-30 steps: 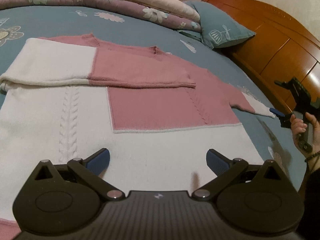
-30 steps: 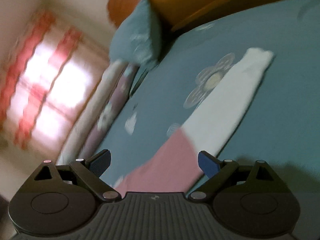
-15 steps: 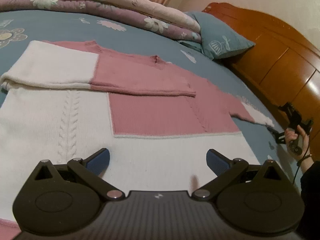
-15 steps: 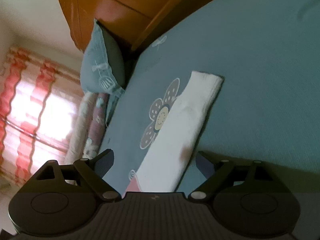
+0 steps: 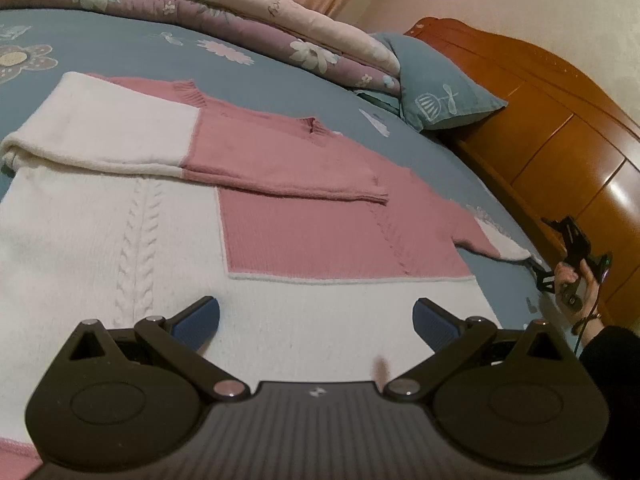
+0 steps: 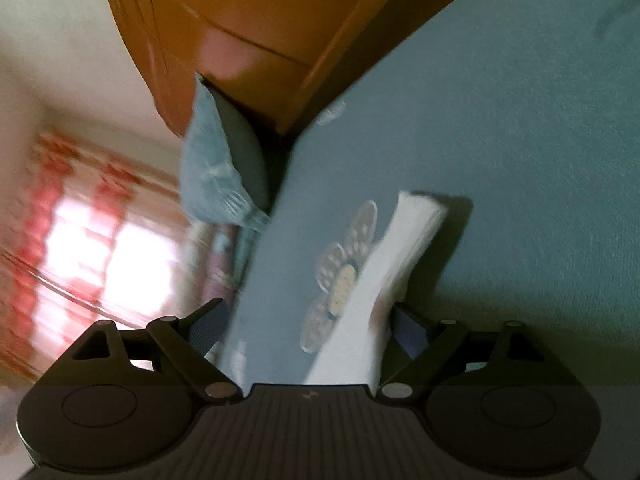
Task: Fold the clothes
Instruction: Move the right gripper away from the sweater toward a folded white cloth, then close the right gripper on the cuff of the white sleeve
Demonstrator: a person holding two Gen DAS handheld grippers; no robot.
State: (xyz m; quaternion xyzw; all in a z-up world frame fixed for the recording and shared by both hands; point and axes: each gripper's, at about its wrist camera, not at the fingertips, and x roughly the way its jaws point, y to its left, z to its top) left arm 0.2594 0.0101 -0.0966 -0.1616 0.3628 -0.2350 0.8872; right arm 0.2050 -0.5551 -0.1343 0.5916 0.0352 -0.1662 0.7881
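Pink-white sweater [image 5: 280, 216] flat on blue bed [image 5: 280, 80]; left gripper [image 5: 316, 320] released above hem; right gripper [image 6: 304, 328] released, jaws just narrowing, white sleeve cuff [image 6: 400, 256] between, ungripped

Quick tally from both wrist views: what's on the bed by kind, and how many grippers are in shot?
Sweaters: 1, pink and white sweater, one sleeve folded across the chest
Pillows: 1, blue pillow
Folded quilts: 1, floral quilt
Grippers: 2, left gripper and right gripper, which straddles the white cuff
Total: 5
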